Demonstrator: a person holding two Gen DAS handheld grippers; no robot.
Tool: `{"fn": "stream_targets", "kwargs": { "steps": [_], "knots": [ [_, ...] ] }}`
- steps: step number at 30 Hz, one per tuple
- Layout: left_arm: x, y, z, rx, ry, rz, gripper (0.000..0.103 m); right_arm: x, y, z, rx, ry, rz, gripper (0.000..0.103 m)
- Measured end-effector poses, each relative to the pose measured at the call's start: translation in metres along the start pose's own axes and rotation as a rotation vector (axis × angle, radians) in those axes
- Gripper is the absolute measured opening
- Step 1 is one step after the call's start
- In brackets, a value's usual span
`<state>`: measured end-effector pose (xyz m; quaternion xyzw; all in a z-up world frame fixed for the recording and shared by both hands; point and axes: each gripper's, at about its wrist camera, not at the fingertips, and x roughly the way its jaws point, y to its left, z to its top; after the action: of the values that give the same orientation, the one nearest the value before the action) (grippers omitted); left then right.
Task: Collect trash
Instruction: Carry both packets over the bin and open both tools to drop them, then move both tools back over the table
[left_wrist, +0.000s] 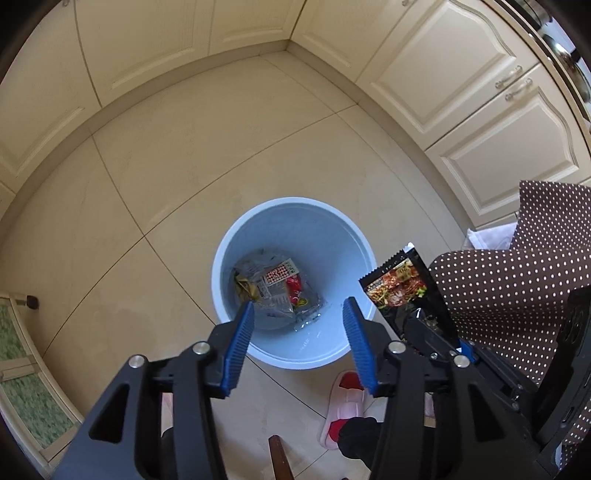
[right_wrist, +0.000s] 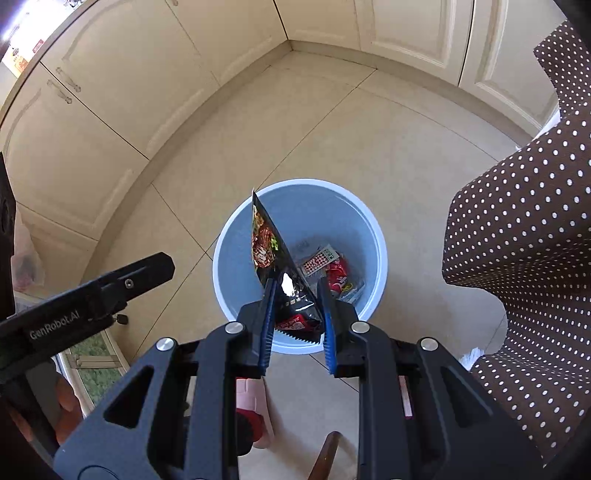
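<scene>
Already the black snack wrapper (right_wrist: 284, 295) hangs over the mouth of the pale blue bin (right_wrist: 369, 236), pinched between the blue pads of the right gripper (right_wrist: 295, 288); its jaws stand narrow, closed onto the foil, though they splay slightly toward the base, so the grip looks light. The wrapper stands up on edge, its printed face tilted toward the bin's near-left rim, and its serrated lower edge shows just above the near rim.

Inside the bin, on its bottom, lie several pieces already collected: a clear crumpled film, a red packet (right_wrist: 338, 277), and a small checked sachet (right_wrist: 317, 262). Judging from that, the task is well under way, and what remains for this piece is only the release.

Above the bin's near side the left gripper (left_wrist: 298, 306) hovers, its jaws wide apart with nothing between them; from its view the wrapper (left_wrist: 402, 288) sits just right of the bin's rim (left_wrist: 229, 236).

Outward from the bin, the beige tiled floor (left_wrist: 184, 166) shows no further litter; whether more waits elsewhere cannot be told. Right of the bin hangs a brown polka-dot cloth (right_wrist: 517, 240), and cream cabinets (left_wrist: 461, 74) close the corner beyond it.
</scene>
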<state>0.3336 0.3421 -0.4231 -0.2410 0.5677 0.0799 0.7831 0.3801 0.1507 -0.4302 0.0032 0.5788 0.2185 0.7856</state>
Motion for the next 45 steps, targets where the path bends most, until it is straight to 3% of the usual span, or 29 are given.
{"fn": "stream_targets", "kwargs": {
  "steps": [16, 22, 31, 36, 39, 45],
  "knots": [
    [-0.010, 0.010, 0.002, -0.045, -0.025, -0.023, 0.052, 0.002, 0.015, 0.021, -0.018, -0.052, -0.032, 0.029],
    [-0.019, 0.003, -0.001, -0.016, -0.042, -0.010, 0.052, -0.022, 0.013, 0.014, -0.032, -0.079, -0.041, 0.029],
    [-0.082, -0.024, -0.031, 0.027, -0.134, -0.016, 0.052, -0.111, 0.021, -0.001, -0.091, -0.231, -0.066, 0.029],
    [-0.134, -0.051, -0.046, 0.063, -0.212, -0.044, 0.053, -0.171, 0.023, -0.016, -0.115, -0.322, -0.058, 0.042],
    [-0.175, -0.074, -0.059, 0.110, -0.292, -0.040, 0.060, -0.212, 0.021, -0.028, -0.122, -0.396, -0.060, 0.043],
    [-0.235, -0.115, -0.084, 0.184, -0.393, -0.077, 0.064, -0.291, 0.006, -0.055, -0.111, -0.542, -0.079, 0.048]
  ]
}}
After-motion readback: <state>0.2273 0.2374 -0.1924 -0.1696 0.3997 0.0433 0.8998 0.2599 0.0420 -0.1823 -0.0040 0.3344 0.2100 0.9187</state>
